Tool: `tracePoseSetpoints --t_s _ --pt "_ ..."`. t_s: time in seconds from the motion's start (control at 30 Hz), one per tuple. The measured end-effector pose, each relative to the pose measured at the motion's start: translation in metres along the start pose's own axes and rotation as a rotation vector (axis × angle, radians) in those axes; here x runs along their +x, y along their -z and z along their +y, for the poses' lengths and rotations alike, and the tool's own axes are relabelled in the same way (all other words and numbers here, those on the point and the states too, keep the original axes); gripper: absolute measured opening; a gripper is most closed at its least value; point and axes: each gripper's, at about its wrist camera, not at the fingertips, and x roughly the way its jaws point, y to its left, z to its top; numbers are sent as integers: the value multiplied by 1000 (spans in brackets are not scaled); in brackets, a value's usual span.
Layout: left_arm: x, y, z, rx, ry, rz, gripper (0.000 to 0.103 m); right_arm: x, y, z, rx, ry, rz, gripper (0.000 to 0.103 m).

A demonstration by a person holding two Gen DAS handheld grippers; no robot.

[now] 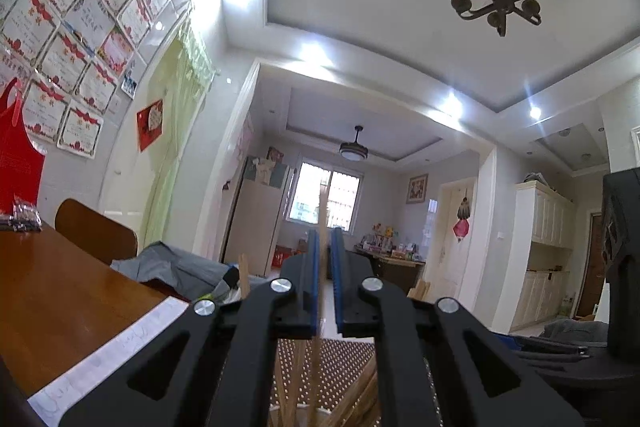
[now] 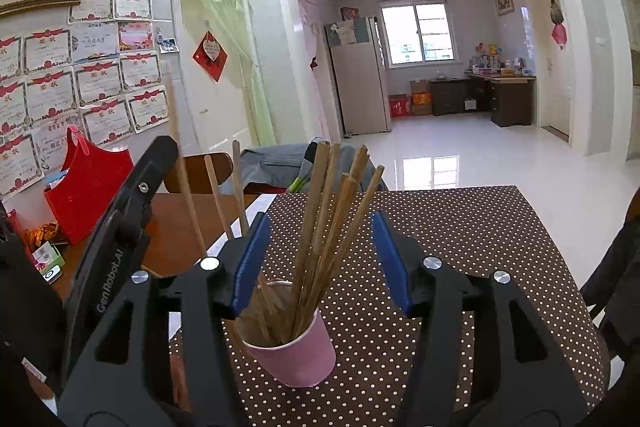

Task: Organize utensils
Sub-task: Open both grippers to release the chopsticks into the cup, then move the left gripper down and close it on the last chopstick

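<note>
Right gripper (image 2: 324, 259): jaws held apart, nothing pinched; bundled chopsticks (image 2: 328, 227) stand between the pads untouched.
Left gripper (image 1: 325, 279): clamped on one chopstick (image 1: 322, 223), tilted upward.
Pink cup (image 2: 296, 355): upright on the dotted mat (image 2: 460, 227), holding the bundle.
Table (image 1: 60, 291): wooden, beneath the mat.

Matt wooden chopsticks (image 2: 320, 227) are standing in a smooth pink paper cup (image 2: 298, 355); the dotted brown cloth (image 2: 460, 227) is looking matt, the wooden table (image 2: 180, 227) at left glossy.
</note>
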Motion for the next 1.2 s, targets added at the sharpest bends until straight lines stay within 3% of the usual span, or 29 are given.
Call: tracePoseSetpoints --t_s 0.13,0.37,0.43,0.47,0.57,0.7,0.83,1.2 --pt "3 -1 -3 1 15 -13 6 0 0 -3 9 4 0 53" --pt "6 -2 3 -13 25 52 6 2 -1 -6 15 -3 6 54" --pt "2 -9 5 -22 43 77 12 2 1 -4 11 -10 16 54" --pt "-2 -12 6 -25 48 81 25 2 1 -3 8 -11 20 54" --pt "-15 -24 8 -13 49 104 29 -2 1 4 -9 -13 39 55" --pt "-28 -31 13 21 47 238 37 -11 8 8 -10 -17 80 58" --pt "-35 -23 20 59 15 405 38 -19 24 9 -19 -12 139 58" --pt "-62 28 17 215 -53 800 38 -35 77 0 -19 -5 316 58"
